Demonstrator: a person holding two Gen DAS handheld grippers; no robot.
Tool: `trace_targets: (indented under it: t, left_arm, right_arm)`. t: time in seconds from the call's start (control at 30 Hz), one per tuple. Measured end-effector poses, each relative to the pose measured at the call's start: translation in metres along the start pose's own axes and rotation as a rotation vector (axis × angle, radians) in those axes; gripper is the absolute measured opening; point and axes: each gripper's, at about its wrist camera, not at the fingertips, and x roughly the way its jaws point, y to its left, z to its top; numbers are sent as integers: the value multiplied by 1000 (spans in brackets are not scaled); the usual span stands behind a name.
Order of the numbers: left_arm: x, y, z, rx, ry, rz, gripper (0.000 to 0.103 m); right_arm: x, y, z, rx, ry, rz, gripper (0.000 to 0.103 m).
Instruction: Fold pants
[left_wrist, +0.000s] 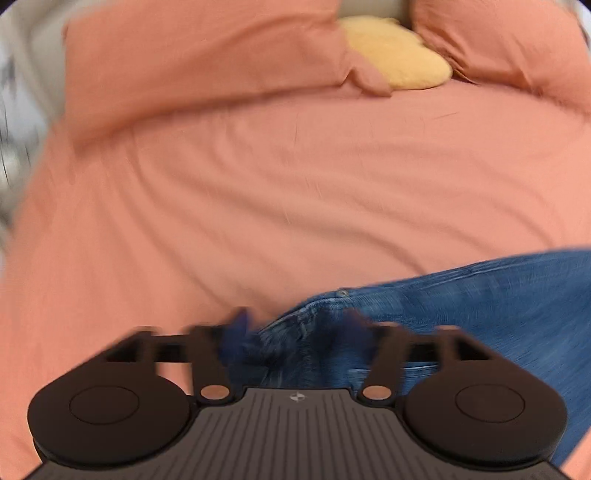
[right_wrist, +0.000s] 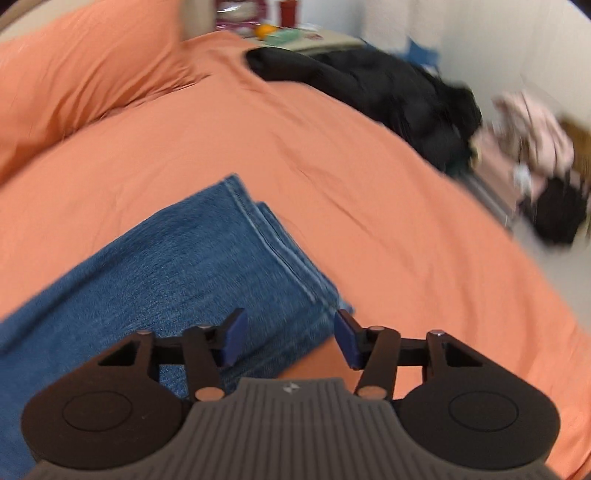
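Observation:
Blue jeans (left_wrist: 461, 306) lie on an orange bed sheet (left_wrist: 258, 192). In the left wrist view the waistband end with a rivet lies right under my left gripper (left_wrist: 295, 325); its blurred blue pads stand wide apart over the denim and press on nothing. In the right wrist view the jeans (right_wrist: 166, 266) lie folded lengthwise, their hems stacked at the far end. My right gripper (right_wrist: 290, 339) hovers over the folded edge near the hems, jaws partly apart with denim beneath them but nothing gripped.
Two orange pillows (left_wrist: 192, 62) and a yellow plush cushion (left_wrist: 395, 51) lie at the head of the bed. A black garment (right_wrist: 388, 92) sits at the bed's far right edge. Beyond it are a cluttered nightstand (right_wrist: 295, 33) and clothes on the floor (right_wrist: 535, 147).

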Motion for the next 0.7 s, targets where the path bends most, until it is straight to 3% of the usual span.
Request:
trace_targets:
  t: [0.1,0.2,0.3,0.4,0.43,0.57,0.7]
  left_arm:
    - [-18,-2,13,35,-21,32,83]
    - [-32,-4,14,-4,-30,-13,83]
    - [-36,-11,0,-28,-40,-2,83]
    - [-24,-12,-25,-67,11,1,76]
    - [-19,-10,-35,-79,29,7,76]
    - [5,-4,-73,-156,106,34,71]
    - [24,-2,-101,-176,150,51,63]
  right_arm:
    - [12,-15,-6,109,6,48,40]
    - [27,-24,-8,213,1,94,40]
    - [49,-29,-6,299,15,115,39]
    - [71,-38,-4,382,25,132,37]
    - [76,-42,-4,417,20,144,34]
    - [85,-58,1,543,6,217,2]
    - [51,-51,20,434,-90,286,0]
